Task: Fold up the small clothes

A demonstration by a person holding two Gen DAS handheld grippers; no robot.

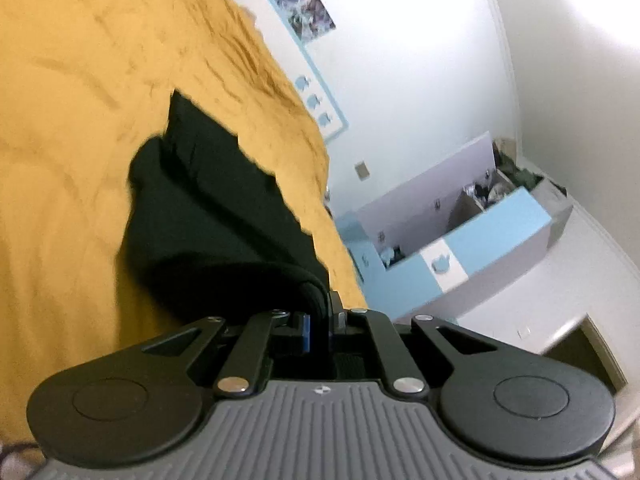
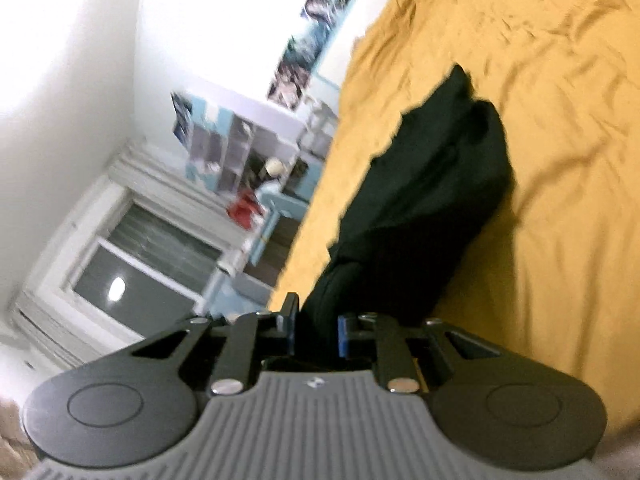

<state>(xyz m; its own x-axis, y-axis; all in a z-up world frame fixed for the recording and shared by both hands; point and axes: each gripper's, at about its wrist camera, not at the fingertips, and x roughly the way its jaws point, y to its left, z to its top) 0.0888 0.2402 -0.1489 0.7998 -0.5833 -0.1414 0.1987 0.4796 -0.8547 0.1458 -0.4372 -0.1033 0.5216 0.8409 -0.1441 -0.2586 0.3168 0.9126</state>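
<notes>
A small black garment [image 1: 208,216] hangs bunched between both grippers over a mustard-yellow bedsheet [image 1: 72,120]. My left gripper [image 1: 319,312] is shut on one edge of the garment, and the cloth runs away from its jaws up and to the left. My right gripper [image 2: 318,328] is shut on another edge of the same black garment [image 2: 420,200], which stretches up and to the right over the yellow bedsheet [image 2: 560,120]. Both views are tilted and blurred.
Beside the bed stands a blue and grey dresser [image 1: 460,236] with an open drawer of clutter. A white wall with posters [image 1: 304,4] lies behind. The right wrist view shows a window [image 2: 136,272] and shelves [image 2: 248,152] with small items.
</notes>
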